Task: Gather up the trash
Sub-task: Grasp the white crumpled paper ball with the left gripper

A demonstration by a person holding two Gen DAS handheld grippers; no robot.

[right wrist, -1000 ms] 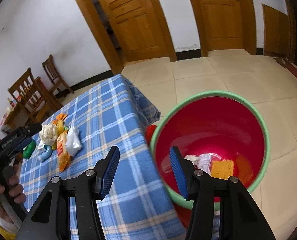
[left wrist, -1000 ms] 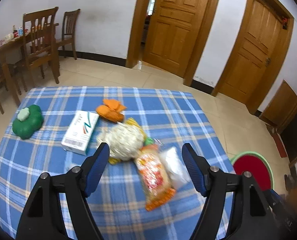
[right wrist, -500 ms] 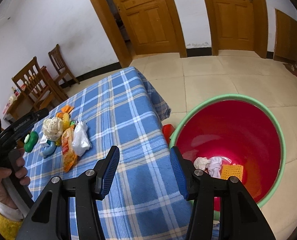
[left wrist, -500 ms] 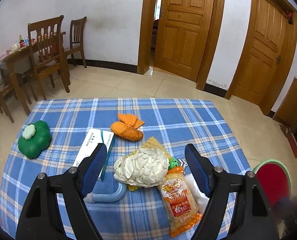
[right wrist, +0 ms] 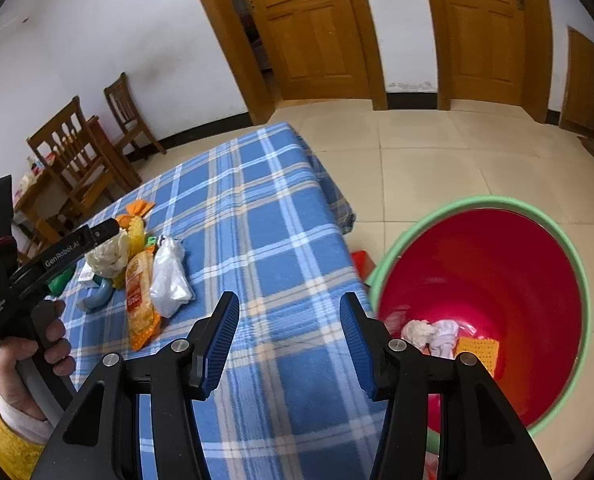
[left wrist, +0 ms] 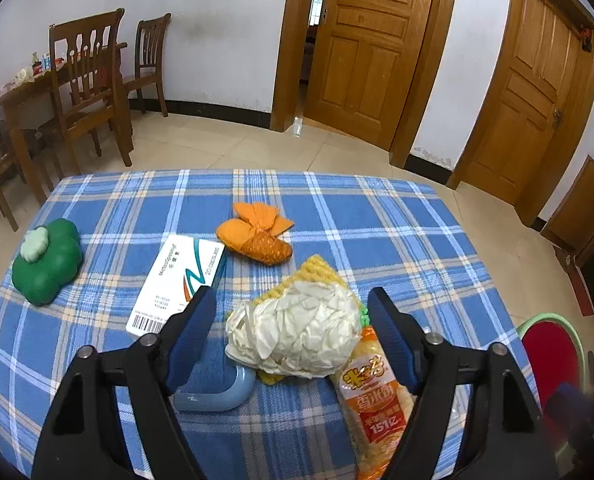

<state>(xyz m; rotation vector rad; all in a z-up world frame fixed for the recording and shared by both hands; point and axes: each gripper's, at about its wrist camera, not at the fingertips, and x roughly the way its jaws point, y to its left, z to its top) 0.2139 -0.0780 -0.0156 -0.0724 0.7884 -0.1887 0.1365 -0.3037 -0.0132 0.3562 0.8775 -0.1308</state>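
Green clover-shaped object [left wrist: 46, 261] is sitting at the far left of the blue plaid surface [left wrist: 377, 224], apart from the rest. White box [left wrist: 177, 280] is lying flat next to it, near the orange knitted item [left wrist: 257, 234]. Left hand-held gripper [left wrist: 293, 340] is hovering with its blue pads spread wide, nothing between them touching either pad; crumpled white glove wad [left wrist: 297, 336] is lying on the surface in line with the gap, resting on a yellow knitted piece [left wrist: 317, 270]. Grey-blue curved piece [left wrist: 221, 396] is lying just beside the wad, below the left pad. Orange snack packet [left wrist: 377, 404] is touching the wad on its right side, running toward the near edge. Clear plastic bag [right wrist: 171, 278] is lying against the packet, seen from the right wrist view. Right hand-held gripper [right wrist: 289, 344] is also open and empty, hanging over the surface's near right edge. Red bin [right wrist: 493, 280] with a green rim is standing on the tiled floor just beside the surface, holding white crumpled scraps [right wrist: 429, 334] and an orange-yellow piece [right wrist: 479, 350] at its bottom
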